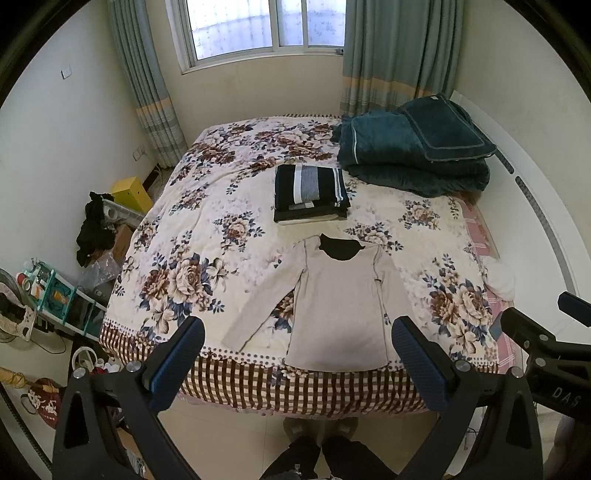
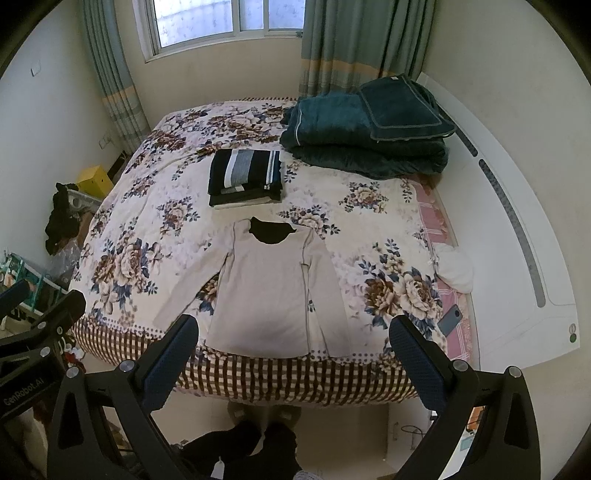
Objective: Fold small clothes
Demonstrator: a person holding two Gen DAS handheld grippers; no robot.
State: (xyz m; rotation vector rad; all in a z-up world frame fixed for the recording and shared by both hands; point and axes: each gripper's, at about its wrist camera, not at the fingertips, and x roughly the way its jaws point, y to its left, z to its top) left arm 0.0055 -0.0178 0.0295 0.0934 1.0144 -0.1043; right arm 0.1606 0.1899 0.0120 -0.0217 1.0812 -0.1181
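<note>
Two hand-held grippers poised, empty, above a long-sleeved top laid out on a bed.

Nearest us, the left gripper [image 1: 297, 338] and the right gripper [image 2: 293, 334] hang above the foot of the bed, each with its jaws spread wide and nothing between them. Below them we see the person's dark-clad legs [image 2: 255, 443] on the tiled floor. On the floral bedspread [image 1: 207, 221] the beige long-sleeved top [image 1: 340, 306] lies flat, hem at the near edge, dark collar away from us, one sleeve angled out to the left. Just beyond the collar sits a stack of folded clothes [image 1: 310, 194], striped garment uppermost. Farther right rests a folded teal blanket [image 1: 410, 151]; what appears to be a phone [image 2: 448, 319] lies at the right edge. Curtains frame the window [image 1: 266, 26] behind.
</note>
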